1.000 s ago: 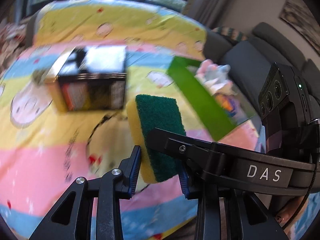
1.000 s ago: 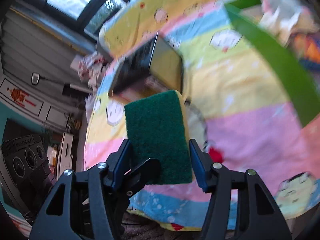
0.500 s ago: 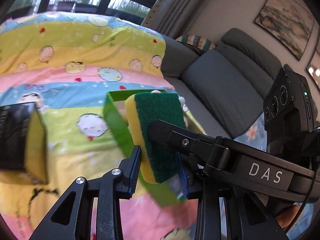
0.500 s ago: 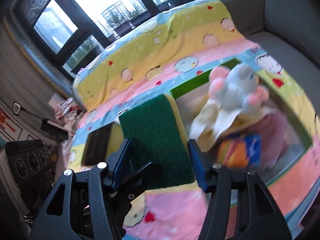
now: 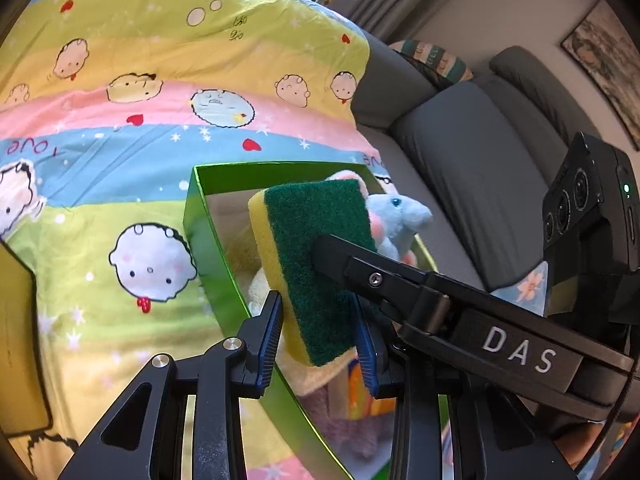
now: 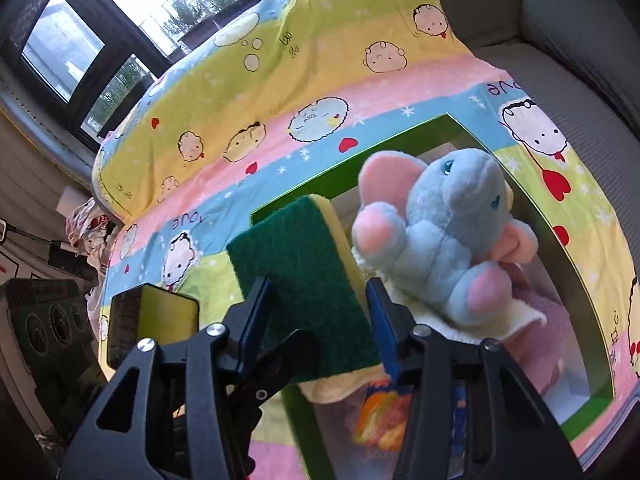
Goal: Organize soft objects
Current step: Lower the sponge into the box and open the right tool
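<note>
Already the scouring sponge (image 5: 316, 268) hangs over the near-left corner of the green box (image 5: 208, 248) that sits on the cartoon-print blanket (image 5: 132, 128), toward the blanket's edge by the grey sofa (image 5: 472, 168). The left gripper (image 5: 318, 332) clamps it across its thickness — one pad on the yellow foam, one on the green scouring face. The right gripper (image 6: 320, 316) straddles the sponge's width; its jaws have just been closing, but whether its pads truly press I cannot tell, as a sliver of gap seems to show on one side.

Inside the box lie a blue plush elephant (image 6: 448, 232), a cream cloth (image 6: 480, 324), something pink and fluffy, and an orange-and-blue item too blurred to name — so much of the sorting looks done. Left, by my reading: lower and release the sponge. A dark box (image 6: 152, 324) stands well apart toward the blanket's other end.
</note>
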`<state>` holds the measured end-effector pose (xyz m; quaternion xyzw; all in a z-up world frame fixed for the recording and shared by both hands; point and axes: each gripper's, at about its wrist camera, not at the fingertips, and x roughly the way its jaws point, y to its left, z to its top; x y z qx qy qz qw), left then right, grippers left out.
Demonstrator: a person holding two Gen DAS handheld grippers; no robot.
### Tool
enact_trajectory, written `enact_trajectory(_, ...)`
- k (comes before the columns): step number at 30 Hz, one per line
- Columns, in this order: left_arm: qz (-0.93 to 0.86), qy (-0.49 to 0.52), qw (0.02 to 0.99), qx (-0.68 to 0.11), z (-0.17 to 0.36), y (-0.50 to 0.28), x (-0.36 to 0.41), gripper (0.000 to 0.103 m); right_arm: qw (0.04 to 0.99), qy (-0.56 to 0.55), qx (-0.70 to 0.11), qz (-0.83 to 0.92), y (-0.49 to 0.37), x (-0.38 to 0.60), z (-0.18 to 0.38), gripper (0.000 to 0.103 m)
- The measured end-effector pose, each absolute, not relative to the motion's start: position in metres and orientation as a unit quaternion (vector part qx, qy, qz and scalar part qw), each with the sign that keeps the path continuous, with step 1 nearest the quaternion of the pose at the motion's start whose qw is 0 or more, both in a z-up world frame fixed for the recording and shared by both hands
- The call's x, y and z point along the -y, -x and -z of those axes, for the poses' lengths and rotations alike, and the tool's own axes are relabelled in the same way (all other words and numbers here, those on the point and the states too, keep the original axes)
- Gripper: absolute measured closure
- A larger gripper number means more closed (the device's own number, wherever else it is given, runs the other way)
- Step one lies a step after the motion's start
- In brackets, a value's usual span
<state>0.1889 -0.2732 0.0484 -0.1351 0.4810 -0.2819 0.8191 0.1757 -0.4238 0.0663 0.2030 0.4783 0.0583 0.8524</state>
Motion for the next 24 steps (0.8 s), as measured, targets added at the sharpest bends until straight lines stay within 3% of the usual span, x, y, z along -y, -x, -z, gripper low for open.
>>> enact_trajectory(15,0.250,0.087,0.828,-0.494,-0.040,-0.197,0.288,0.068,0.842,-0.208,-0.497,-0.029,-0.189,0.434,-0.041,0.064)
enact_trajectory(19,0.266,0.099,0.818,-0.501,-0.046,-0.192,0.280,0.064,0.842,-0.216,-0.494,-0.028,-0.185,0.435,-0.043,0.060)
enact_trajectory(21,0.271,0.106,0.821,-0.491,-0.054,-0.185,0.273,0.053,0.847,-0.222,-0.483,-0.026,-0.176,0.436,-0.051,0.046)
enact_trajectory(22,0.269,0.109,0.826,-0.483,-0.060,-0.179,0.266,0.040,0.850,-0.226,-0.475,-0.026,-0.171,0.436,-0.056,0.039)
enact_trajectory(23,0.266,0.111,0.831,-0.476,-0.065,-0.174,0.260,0.030,0.855,-0.227,-0.465,-0.025,-0.164,0.436,-0.063,0.026)
enact_trajectory(24,0.263,0.113,0.835,-0.470,-0.069,-0.169,0.255,0.027,0.863,-0.225,-0.452,-0.022,-0.157,0.435,-0.071,0.020)
